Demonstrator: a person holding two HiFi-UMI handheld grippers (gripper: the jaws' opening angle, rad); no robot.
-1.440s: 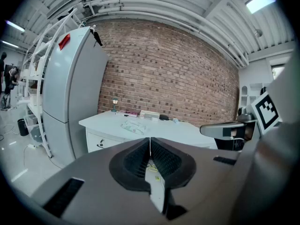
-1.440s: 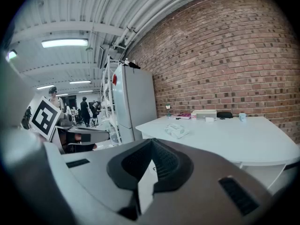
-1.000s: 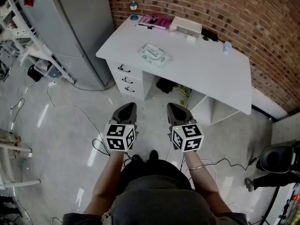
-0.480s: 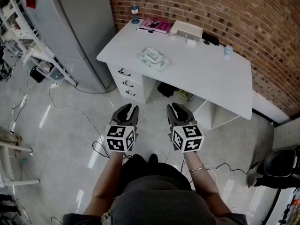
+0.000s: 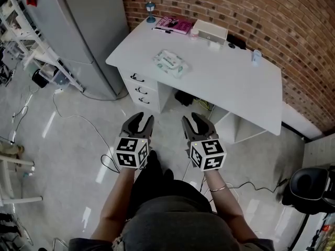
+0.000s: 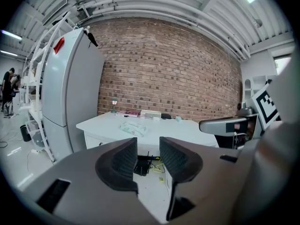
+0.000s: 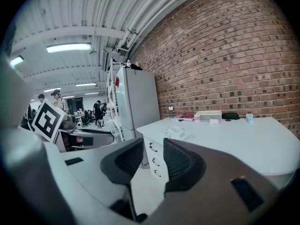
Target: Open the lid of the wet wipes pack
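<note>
Overhead, only gripper views show ceiling lights (image 7: 68,47); both grippers' (image 5: 140,120) (image 5: 192,120) empty fingers (image 6: 117,159) are opening.

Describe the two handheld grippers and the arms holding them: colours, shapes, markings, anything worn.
The left gripper and right gripper match: dark grey curved jaws with ribbed black pads, each carrying a white cube printed with black square markers. The forearms are bare; a thin bracelet circles the right wrist.
</note>
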